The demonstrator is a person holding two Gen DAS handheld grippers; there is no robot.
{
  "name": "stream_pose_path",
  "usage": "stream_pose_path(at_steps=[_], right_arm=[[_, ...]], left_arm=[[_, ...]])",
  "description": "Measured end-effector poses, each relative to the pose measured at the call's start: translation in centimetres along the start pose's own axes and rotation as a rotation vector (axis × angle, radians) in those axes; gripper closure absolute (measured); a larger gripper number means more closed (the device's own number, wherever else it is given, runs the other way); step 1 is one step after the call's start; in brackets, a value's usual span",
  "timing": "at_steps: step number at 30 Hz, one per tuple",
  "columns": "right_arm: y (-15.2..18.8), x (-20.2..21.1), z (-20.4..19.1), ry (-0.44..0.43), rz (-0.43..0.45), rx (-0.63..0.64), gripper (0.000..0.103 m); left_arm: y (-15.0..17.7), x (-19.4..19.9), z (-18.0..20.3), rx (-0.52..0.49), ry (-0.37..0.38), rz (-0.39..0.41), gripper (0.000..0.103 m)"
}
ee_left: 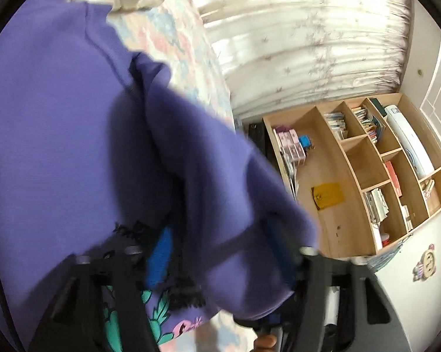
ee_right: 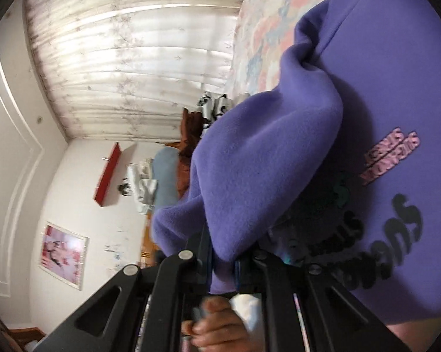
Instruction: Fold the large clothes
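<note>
A large purple sweatshirt [ee_left: 59,123] with black, teal and pink print lies on a pastel floral bedspread [ee_left: 176,38]. My left gripper [ee_left: 220,252] has a fold of the purple cloth draped over and between its blue-padded fingers [ee_left: 159,255], which stand apart. In the right wrist view the sweatshirt [ee_right: 396,102] fills the right side. My right gripper [ee_right: 223,261] is shut on a bunched purple fold that it lifts off the bed. The fingertips of both grippers are hidden by cloth.
The bedspread also shows in the right wrist view [ee_right: 267,14]. A wooden bookshelf [ee_left: 364,170] with books stands past the bed's edge. White curtains [ee_right: 132,52] cover the window. More clothes [ee_right: 208,108] are piled at the far end. A person's hand [ee_right: 217,325] holds the right gripper.
</note>
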State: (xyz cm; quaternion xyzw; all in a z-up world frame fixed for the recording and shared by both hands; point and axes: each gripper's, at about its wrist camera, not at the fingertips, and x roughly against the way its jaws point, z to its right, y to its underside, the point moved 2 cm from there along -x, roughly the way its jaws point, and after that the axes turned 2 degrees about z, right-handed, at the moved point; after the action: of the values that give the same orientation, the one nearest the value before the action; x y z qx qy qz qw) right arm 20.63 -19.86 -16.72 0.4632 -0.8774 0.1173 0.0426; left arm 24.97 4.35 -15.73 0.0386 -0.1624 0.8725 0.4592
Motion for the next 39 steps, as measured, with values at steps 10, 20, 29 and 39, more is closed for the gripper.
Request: stream_pose_path(at_steps=[10,20,29,39], right_arm=[[0.7,0.0,-1.7,0.404,0.034,0.238,0.093],[4.0,-0.6,1.8,0.668,0.044,0.303,0.09],[3.8,3.0,0.4,0.561,0.012,0.311,0.051],[-1.5,5.4,1.5,0.405,0.085,0.169,0.042]], left_arm=[[1.2,0.4,5.9,-0.317,-0.685,-0.007,0.099],[5.1,-1.3,2.7,-0.462,-0.988,-0.101,0.098],[4.7,2.5,2.2,-0.351,-0.738,-0.061,0.064],[1.4,1.3,0.8,-0.306,-0.542,-0.032,0.054]])
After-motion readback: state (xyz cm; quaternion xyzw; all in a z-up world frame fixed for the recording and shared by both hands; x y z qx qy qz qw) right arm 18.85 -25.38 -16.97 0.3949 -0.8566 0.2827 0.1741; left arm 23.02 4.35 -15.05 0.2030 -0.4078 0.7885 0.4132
